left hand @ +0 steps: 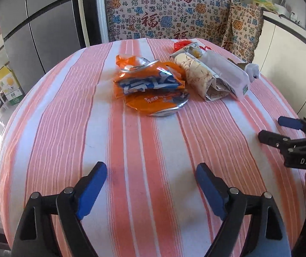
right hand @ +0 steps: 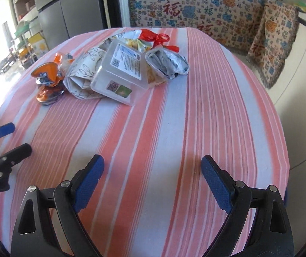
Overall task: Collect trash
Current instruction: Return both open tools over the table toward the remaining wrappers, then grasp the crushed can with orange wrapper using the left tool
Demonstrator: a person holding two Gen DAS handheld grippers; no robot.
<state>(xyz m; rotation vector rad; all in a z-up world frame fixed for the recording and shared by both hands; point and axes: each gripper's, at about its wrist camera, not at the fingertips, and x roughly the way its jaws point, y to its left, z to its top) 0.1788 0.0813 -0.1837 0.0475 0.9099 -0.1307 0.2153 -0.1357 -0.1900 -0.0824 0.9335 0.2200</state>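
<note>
Below, my left gripper (left hand: 151, 184) hovers over the near part of the pink-and-white striped tablecloth (left hand: 131, 150), its blue-padded fingers (left hand: 93, 190) spread wide apart with nothing between them. My right gripper (right hand: 153, 180) hovers likewise over the cloth, jaws wide apart and holding nothing; in the left wrist view it enters from the right edge (left hand: 281, 132), level with the near half of the table.

All the trash lies in one cluster on the far half of the table, well apart from both grippers. From left to right in the right wrist view: a crumpled orange-and-blue foil snack wrapper (right hand: 48, 81), a folded cream paper bag with a printed leaf pattern (right hand: 82, 72) touching it, a clear plastic lidded box with white printed labels (right hand: 118, 72) leaning against the paper bag, and a crumpled grey-and-white bag (right hand: 167, 66) just beside the box. Behind these sits a red glossy plastic ribbon or wrapper (right hand: 155, 37), partly hidden by the box. In the left wrist view the orange wrapper (left hand: 150, 85) lies nearest, with bare cloth between it and my fingers.

Beyond the table stands a bench draped in a beige patterned throw with red and blue characters (left hand: 174, 15). A grey refrigerator (left hand: 37, 27) stands at far left, with shelving and a yellow carton (left hand: 8, 81) beside it.
</note>
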